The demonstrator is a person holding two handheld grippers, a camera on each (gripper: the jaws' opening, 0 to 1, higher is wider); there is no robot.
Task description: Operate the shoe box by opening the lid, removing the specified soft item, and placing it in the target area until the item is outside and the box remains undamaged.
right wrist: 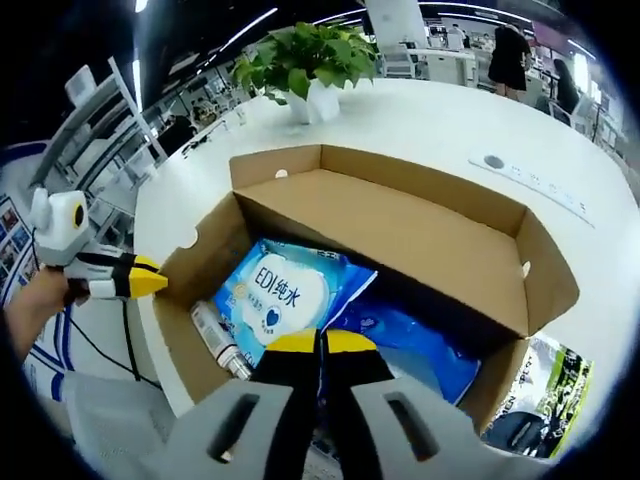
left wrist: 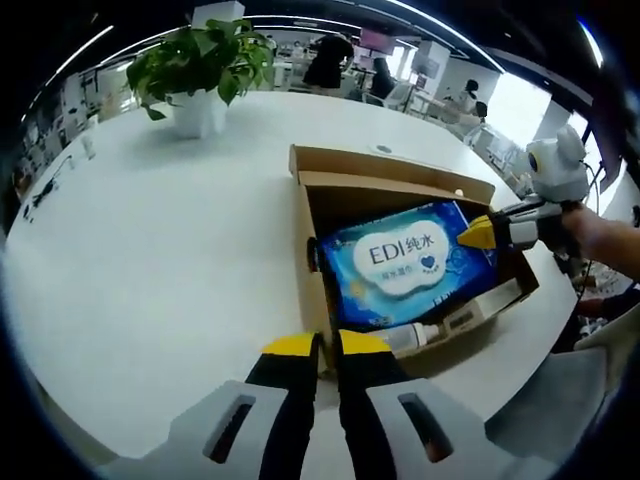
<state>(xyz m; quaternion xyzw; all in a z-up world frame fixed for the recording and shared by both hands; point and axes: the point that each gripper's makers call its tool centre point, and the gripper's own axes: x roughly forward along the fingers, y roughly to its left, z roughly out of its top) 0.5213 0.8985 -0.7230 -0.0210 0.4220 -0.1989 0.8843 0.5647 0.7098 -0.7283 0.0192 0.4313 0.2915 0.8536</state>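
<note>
The shoe box is sitting open on the white table, its brown cardboard lid standing up behind the cavity. Inside, a soft blue wipes pack is lying flat, filling most of the floor. Its white cloud-shaped label is reading "EDI" followed by Chinese characters and a small heart; the smaller print is unreadable. A small bottle is lying beside the pack against the box wall. A potted plant is standing well behind the box. The left gripper is hovering at the box's near edge with its yellow-tipped jaws nearly touching, gripping nothing. The right gripper is hovering above the pack, jaws likewise closed together and empty.
</note>
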